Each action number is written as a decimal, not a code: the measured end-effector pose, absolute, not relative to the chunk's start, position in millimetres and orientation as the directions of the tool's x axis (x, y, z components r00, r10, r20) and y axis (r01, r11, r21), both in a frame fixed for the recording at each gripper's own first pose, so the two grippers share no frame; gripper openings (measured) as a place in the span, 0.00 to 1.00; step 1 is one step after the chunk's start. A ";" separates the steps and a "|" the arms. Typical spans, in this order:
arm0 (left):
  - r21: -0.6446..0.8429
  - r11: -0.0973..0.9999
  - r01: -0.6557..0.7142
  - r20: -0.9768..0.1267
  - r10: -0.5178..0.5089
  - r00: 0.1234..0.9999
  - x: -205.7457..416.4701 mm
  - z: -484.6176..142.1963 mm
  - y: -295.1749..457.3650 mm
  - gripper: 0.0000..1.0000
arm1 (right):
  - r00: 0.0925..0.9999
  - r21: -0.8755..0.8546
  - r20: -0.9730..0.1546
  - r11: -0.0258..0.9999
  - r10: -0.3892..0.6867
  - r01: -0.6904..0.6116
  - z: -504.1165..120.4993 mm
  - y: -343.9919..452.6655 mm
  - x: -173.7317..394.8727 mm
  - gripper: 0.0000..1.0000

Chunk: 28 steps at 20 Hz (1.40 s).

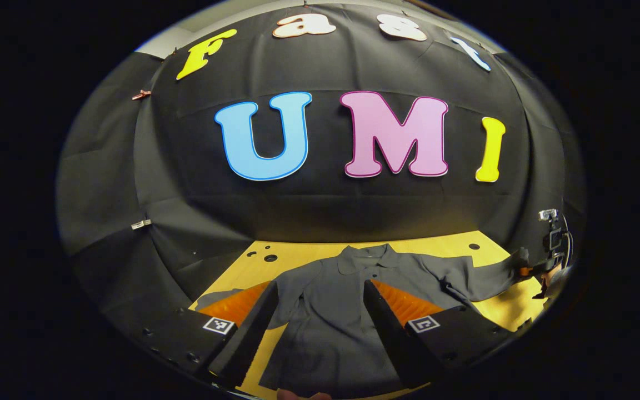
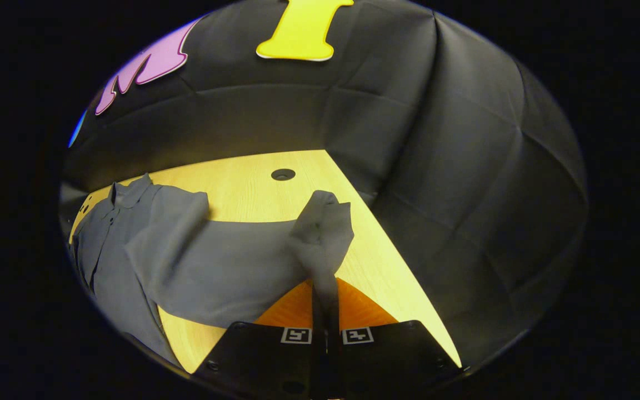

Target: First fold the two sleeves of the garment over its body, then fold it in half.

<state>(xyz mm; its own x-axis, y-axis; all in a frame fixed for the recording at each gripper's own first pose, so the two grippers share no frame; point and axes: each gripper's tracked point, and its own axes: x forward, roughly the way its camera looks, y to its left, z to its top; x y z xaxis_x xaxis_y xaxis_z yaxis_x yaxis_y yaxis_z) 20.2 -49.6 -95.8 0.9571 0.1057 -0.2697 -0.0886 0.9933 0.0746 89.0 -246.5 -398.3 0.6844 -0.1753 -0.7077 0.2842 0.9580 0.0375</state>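
A grey collared shirt (image 1: pixel 325 311) lies face up on the yellow table (image 1: pixel 298 255), collar toward the booth wall. My left gripper (image 1: pixel 320 286) hovers open over the shirt's body with nothing between its fingers. One sleeve (image 1: pixel 217 297) lies flat at the left, partly behind a finger. The other sleeve (image 2: pixel 225 261) stretches out from the body (image 2: pixel 109 244), and its cuff (image 2: pixel 323 228) is bunched and lifted off the table. My right gripper (image 2: pixel 325 286) is shut on that cuff. From the left gripper view the right gripper (image 1: pixel 545 266) is at the far right, holding the sleeve end.
The table has round holes (image 2: pixel 283 174) near its back edge, with more at the far left corner (image 1: pixel 270 258). Black cloth walls (image 2: pixel 464 194) close in on the table's back and sides. Bare table (image 2: pixel 386 266) lies beside the held cuff.
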 end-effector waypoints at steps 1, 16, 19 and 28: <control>0.076 0.993 -0.087 -0.262 0.104 0.959 17.9 -95.5 -41.1 0.98 | 0.691 0.033 -0.699 0.956 -0.186 0.290 -388.6 -244.4 82.9 0.05; 0.049 0.998 -0.045 -0.191 0.054 0.980 -7.3 -82.3 57.1 0.97 | 0.834 0.106 -0.532 0.966 -0.145 0.235 -243.6 -101.3 32.5 0.05; 0.048 0.997 -0.052 -0.185 0.060 0.981 -8.8 -85.8 77.1 0.98 | 0.867 0.139 -0.494 0.978 -0.069 0.157 -221.7 -49.6 51.9 0.05; 0.037 0.994 -0.103 -0.219 0.108 0.970 -15.0 -102.0 142.5 0.98 | 0.883 0.193 -0.450 0.980 0.133 -0.049 -209.1 118.3 114.0 0.05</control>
<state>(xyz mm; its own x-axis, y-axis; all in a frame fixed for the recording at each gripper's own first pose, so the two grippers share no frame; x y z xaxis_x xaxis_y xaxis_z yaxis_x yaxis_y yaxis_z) -15.0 142.5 -102.0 0.9697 0.1084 -0.2191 -0.1027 0.9940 0.0374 114.0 118.3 -209.1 0.8832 0.1331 -0.4498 -0.0495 0.9800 0.1929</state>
